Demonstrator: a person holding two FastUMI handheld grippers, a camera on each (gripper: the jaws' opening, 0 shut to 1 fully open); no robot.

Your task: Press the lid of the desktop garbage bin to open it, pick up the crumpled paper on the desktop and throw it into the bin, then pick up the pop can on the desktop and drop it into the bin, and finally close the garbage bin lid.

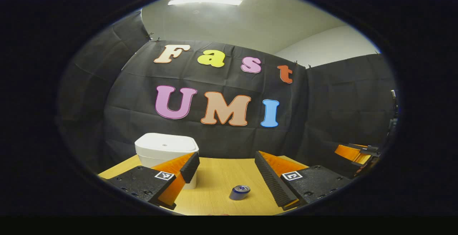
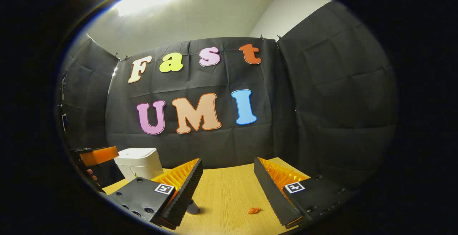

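Bin point(image 1: 165, 149) white, lid down, lower left of left gripper view on counter point(image 1: 218, 177); pop can point(image 1: 239, 192) lying low center. Crumpled paper point(image 2: 254, 210) low center of right gripper view. Left gripper point(image 1: 226, 172) and right gripper point(image 2: 228, 181) jaws apart, holding nothing.

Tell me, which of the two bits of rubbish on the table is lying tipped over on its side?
The pop can: it lies on its side on the wooden table with one round end showing. The other piece, the small orange crumpled paper, is just a shapeless wad.
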